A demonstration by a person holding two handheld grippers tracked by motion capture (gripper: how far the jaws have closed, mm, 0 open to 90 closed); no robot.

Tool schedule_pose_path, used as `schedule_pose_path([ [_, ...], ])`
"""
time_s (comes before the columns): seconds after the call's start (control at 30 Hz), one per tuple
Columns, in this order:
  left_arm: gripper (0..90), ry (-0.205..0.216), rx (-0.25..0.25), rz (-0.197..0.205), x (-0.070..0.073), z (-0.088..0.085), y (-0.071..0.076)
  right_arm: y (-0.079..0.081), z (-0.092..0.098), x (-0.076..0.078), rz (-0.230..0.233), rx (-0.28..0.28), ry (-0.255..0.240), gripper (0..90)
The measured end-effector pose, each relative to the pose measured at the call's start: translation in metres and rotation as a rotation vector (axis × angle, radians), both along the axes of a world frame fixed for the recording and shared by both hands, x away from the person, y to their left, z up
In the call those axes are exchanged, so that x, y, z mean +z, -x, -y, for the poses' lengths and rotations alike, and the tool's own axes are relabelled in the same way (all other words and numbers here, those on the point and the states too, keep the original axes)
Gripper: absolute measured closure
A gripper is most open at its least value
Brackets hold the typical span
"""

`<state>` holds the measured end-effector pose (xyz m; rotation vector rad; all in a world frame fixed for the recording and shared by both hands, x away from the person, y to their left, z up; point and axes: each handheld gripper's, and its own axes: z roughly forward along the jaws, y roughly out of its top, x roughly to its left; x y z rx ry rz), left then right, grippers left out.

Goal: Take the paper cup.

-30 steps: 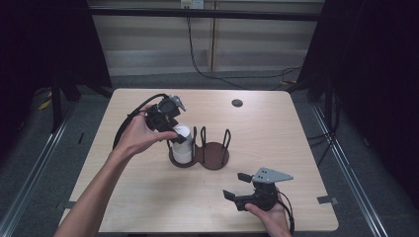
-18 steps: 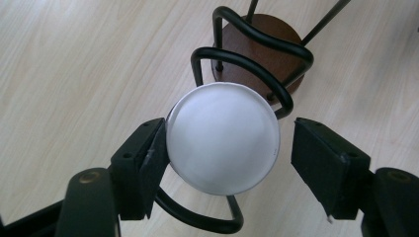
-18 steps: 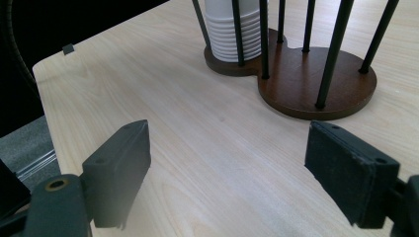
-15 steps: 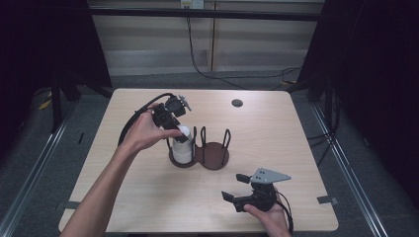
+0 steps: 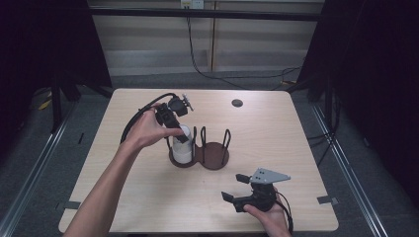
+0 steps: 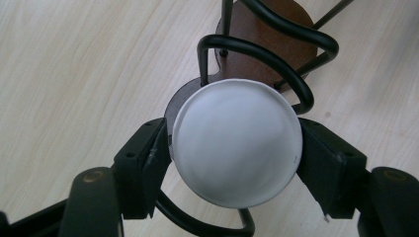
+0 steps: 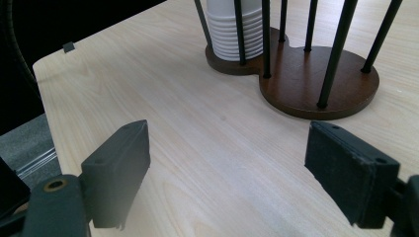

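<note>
- Two black two-jaw grippers are over a pale wooden worktop, one in each of a person's hands.
- Left gripper points down on a stack of white paper cups, bottoms up; its jaws have just been closing, and in the left gripper view they now lie against both sides of the top cup, gripping it.
- The stack stands in the left ring of a dark brown wooden two-ring cup holder with black wire uprights, near the middle of the worktop; the right ring holds nothing.
- In the right gripper view the ribbed rims of the stacked cups show between the black uprights, on the holder's round base.
- Right gripper is low over the near right part of the worktop, well apart from the holder, its jaws wide apart with nothing between them, aimed towards the holder.
- A small dark round disc lies on the far side of the worktop.
</note>
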<state>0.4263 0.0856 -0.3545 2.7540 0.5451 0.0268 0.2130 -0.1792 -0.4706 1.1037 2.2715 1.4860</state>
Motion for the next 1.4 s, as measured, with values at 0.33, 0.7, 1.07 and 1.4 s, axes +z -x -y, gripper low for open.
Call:
schedule_pose_path([
  [0.33,34.2,-0.035,-0.011,-0.005,-0.003,0.006,0.000,0.000,0.000,0.000,-0.003,0.002,0.000,17.1],
  [0.7,35.2,-0.053,-0.032,0.006,0.001,0.007,0.002,-0.001,-0.001,-0.001,-0.008,0.003,0.002,17.1],
  [1.07,35.5,-0.027,-0.001,0.010,0.011,0.007,0.005,-0.001,-0.001,-0.001,-0.007,0.007,0.005,17.3],
  [1.4,36.2,-0.024,-0.001,0.012,0.018,0.003,0.006,-0.001,-0.002,-0.001,-0.006,0.006,0.007,17.2],
])
